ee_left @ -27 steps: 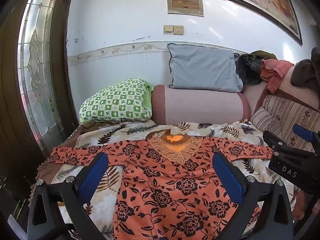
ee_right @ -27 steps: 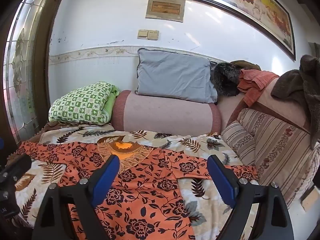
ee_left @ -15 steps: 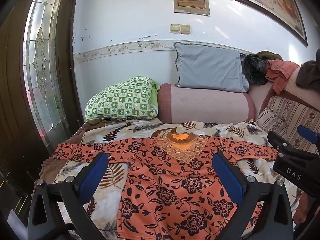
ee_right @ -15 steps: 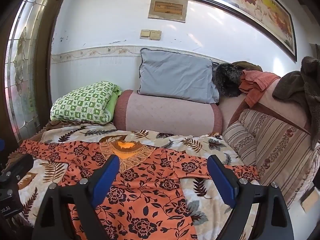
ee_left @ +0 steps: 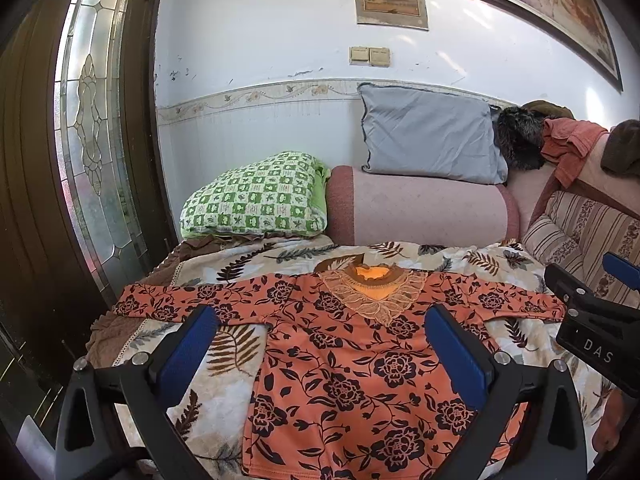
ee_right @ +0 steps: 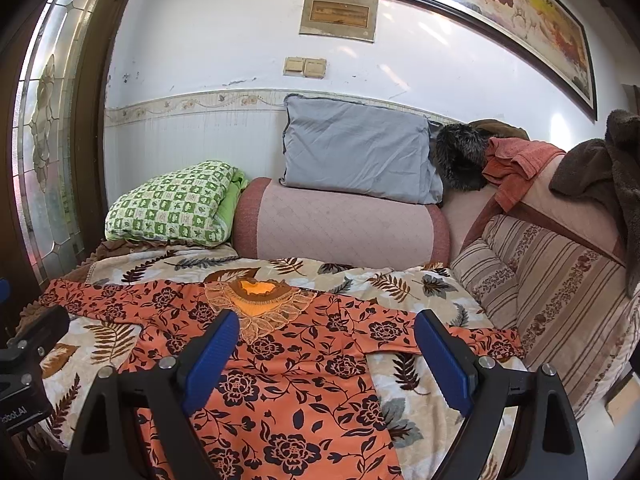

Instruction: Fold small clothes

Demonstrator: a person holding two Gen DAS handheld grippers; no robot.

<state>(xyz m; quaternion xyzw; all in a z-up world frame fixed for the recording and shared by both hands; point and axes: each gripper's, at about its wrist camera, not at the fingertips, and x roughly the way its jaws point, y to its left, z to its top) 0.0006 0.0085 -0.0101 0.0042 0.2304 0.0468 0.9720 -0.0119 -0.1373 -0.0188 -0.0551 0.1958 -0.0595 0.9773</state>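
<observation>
Orange fabric with black flowers, a small long-sleeved top (ee_left: 352, 376), is lying flat and face up on the leaf-print bedspread (ee_left: 248, 264), both sleeves stretched out sideways, seemingly so that the folding can begin from a smooth shape. Left gripper (ee_left: 320, 344) is hovering above the body of the top with its jaws spread wide, pinching nothing. Right gripper (ee_right: 326, 354) is likewise hanging open and empty over the chest, near the sleeve (ee_right: 472, 338) it will probably be taking first.

"das" on right tongs (ee_left: 596, 316), "ebot.ai" on left tongs (ee_right: 24, 368)
</observation>
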